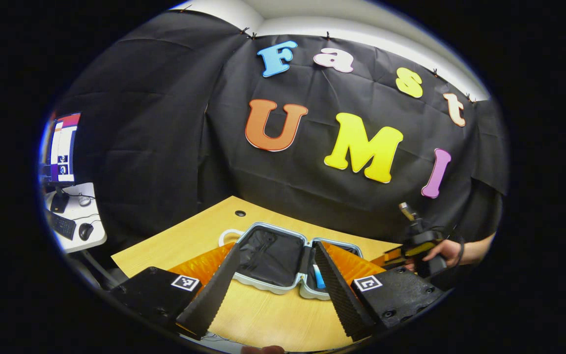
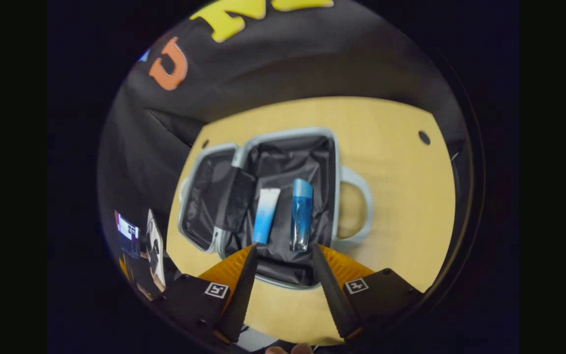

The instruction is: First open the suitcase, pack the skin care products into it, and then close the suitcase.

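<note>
Hovering my right tongs (image 2: 280, 275), spread wide and empty, at lower centre over the open pale-blue hard-shell suitcase (image 2: 334, 167); white-and-blue tube (image 2: 266, 215) and blue bottle (image 2: 301, 216) are lying packed, so closing comes next, I judge.

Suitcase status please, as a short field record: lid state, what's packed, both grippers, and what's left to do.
suitcase: open, both halves lying flat on the table
packed: tube and blue bottle, side by side in the half with the handle
other half: no product visible in it
left gripper: open, holding nothing, pointed at the suitcase
right gripper: open, holding nothing, above the packed half
remaining: likely closing the suitcase
</note>
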`<state>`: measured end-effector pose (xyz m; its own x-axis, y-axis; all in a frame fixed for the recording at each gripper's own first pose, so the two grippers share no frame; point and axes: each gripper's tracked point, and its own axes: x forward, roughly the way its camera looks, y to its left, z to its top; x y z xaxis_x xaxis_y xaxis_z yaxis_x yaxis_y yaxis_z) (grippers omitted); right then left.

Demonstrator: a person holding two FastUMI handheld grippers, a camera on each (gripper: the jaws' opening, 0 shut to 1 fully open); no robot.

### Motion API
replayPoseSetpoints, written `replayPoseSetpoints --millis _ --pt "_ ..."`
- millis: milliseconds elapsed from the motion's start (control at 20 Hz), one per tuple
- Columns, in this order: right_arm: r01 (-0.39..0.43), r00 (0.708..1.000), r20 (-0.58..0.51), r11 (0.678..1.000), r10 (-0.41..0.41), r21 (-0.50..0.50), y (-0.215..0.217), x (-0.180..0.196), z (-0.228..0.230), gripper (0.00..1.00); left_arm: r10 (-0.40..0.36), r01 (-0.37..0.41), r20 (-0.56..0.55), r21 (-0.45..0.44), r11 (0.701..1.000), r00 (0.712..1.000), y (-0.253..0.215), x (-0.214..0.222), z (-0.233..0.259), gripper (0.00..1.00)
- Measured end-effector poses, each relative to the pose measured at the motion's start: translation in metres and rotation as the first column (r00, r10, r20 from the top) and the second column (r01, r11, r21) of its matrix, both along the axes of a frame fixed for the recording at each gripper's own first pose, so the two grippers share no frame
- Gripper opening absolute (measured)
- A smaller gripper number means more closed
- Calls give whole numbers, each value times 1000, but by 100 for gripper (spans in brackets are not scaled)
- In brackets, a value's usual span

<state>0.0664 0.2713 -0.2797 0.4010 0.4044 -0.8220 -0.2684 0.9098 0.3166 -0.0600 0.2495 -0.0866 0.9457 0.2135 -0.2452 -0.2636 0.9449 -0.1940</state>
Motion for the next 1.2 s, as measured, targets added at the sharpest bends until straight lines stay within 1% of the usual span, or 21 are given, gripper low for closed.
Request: replayPoseSetpoints --millis 50,100,150,250,300,350,450,550,600,650,700,750,800,850,900,950,1050,1100,1150,1200 --pt "-24 992 124 1000 25 -14 -16 -2 16 68 0 0 -2 -8 1000 1000 6 10 -6 98" --pt "-48 973 226 998 53 -30 -29 -6 33 62 -7 7 -6 -23 1000 1000 12 20 -13 98" --pt "-75 945 315 996 85 -45 -41 -11 52 68 -8 7 -14 -33 999 1000 23 32 -22 98" --pt "-90 887 448 993 113 -73 -64 -25 88 68 -7 3 -64 -67 998 998 49 52 -49 98" --pt "-96 867 484 992 121 -77 -70 -33 99 68 2 -9 -87 -79 997 996 65 62 -62 98" --pt "-94 855 504 992 122 -81 -78 -42 109 69 3 -14 -106 -99 995 994 81 73 -77 99" --pt "-75 845 525 994 104 -77 -93 -55 128 70 10 -32 -145 -152 988 989 111 95 -104 98" --pt "-53 832 547 995 91 -85 -108 -60 144 70 15 -54 -164 -236 970 986 139 122 -129 98" --pt "-35 820 565 994 88 -105 -114 -59 167 70 10 -57 -165 -279 958 986 150 137 -139 98" --pt "-13 810 581 993 80 -119 -123 -58 174 71 13 -69 -179 -312 948 984 162 150 -148 98" --pt "8 810 583 993 65 -122 -130 -58 180 67 24 -90 -199 -325 941 980 174 161 -159 97" --pt "32 815 579 993 40 -114 -135 -57 184 71 31 -106 -223 -334 937 974 184 169 -172 97" --pt "59 825 566 993 9 -103 -141 -56 186 68 40 -125 -250 -332 935 967 194 177 -186 97" --pt "86 833 554 992 -19 -95 -147 -55 186 71 31 -126 -273 -338 933 962 199 185 -197 96" --pt "112 835 549 989 -41 -96 -154 -52 186 68 30 -132 -291 -338 932 956 201 190 -208 96" --pt "128 830 556 985 -43 -115 -160 -50 187 70 25 -134 -308 -338 931 951 203 197 -217 97" --pt "126 818 575 979 -13 -158 -163 -49 191 70 43 -160 -341 -323 933 939 214 207 -237 96" --pt "117 816 578 978 6 -175 -160 -49 192 70 37 -162 -348 -339 927 937 213 210 -242 100" --pt "109 814 580 977 19 -185 -158 -49 194 71 32 -166 -354 -353 921 935 212 213 -246 97" --pt "104 815 579 977 24 -187 -156 -49 194 70 23 -163 -360 -364 917 933 209 218 -250 96"
